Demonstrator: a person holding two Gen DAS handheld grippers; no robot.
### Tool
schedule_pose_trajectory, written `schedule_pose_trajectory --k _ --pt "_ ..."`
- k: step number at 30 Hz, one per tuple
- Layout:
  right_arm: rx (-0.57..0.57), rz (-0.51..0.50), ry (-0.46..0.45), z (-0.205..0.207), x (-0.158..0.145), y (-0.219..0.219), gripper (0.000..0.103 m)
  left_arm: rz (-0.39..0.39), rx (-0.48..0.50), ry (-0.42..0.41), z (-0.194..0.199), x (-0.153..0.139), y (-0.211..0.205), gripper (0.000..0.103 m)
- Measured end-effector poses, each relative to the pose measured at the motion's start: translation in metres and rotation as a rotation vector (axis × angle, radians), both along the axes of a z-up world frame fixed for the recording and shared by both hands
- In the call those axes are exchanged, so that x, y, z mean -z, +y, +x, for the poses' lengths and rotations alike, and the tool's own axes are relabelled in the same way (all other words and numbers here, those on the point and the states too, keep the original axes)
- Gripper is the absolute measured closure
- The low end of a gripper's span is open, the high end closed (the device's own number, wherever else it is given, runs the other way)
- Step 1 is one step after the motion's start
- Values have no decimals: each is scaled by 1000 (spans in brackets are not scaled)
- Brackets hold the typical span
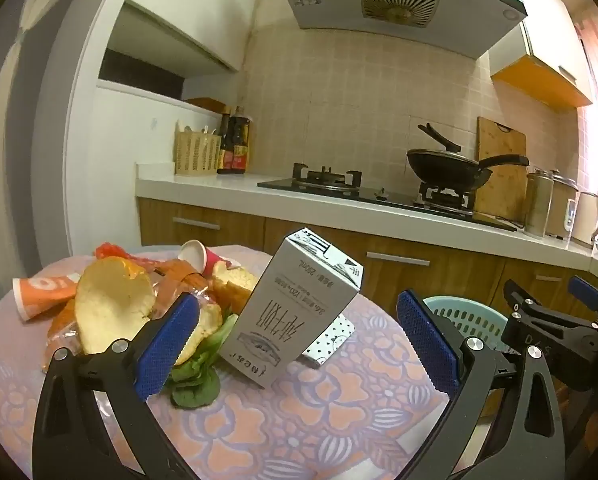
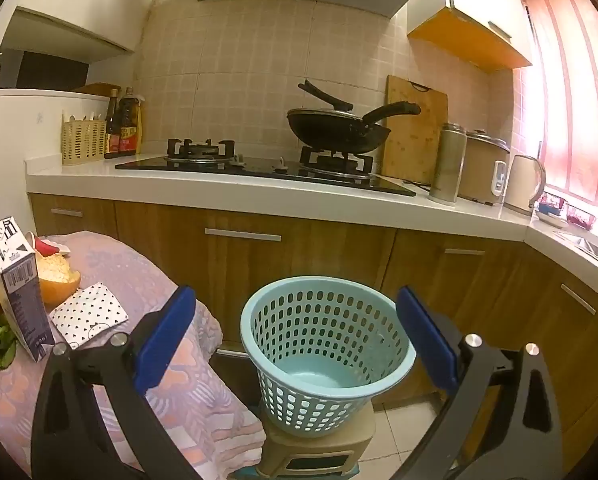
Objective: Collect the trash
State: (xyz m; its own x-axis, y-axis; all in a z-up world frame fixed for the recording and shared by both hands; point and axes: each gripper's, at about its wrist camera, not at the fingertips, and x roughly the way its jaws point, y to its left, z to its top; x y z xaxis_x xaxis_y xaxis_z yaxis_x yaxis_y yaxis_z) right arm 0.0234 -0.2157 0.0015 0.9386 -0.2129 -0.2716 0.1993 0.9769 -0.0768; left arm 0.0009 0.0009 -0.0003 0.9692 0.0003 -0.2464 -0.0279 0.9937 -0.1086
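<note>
Above table (image 1: 339, 420): left gripper (image 1: 299, 344) spread, tilted down, facing carton (image 1: 295, 312).

On the table (image 1: 319, 420) the milk carton (image 1: 291, 312) stands tilted, with the peel (image 1: 111, 304) and leaf (image 1: 195, 384) to its left and paper cups (image 1: 197, 256) behind those. A flat packet (image 1: 331, 340) lies just right of the carton. Off the table's right edge, the basket (image 2: 323, 344) sits on a stool (image 2: 319, 448), cabinets and the stove (image 2: 259, 168) behind it.
</note>
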Motion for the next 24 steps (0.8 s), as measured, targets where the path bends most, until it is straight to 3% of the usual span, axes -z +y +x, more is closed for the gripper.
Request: schedule_pose_trajectory --k 24 --pt "23 -6 20 0 7 -12 7 59 -13 14 6 4 -14 7"
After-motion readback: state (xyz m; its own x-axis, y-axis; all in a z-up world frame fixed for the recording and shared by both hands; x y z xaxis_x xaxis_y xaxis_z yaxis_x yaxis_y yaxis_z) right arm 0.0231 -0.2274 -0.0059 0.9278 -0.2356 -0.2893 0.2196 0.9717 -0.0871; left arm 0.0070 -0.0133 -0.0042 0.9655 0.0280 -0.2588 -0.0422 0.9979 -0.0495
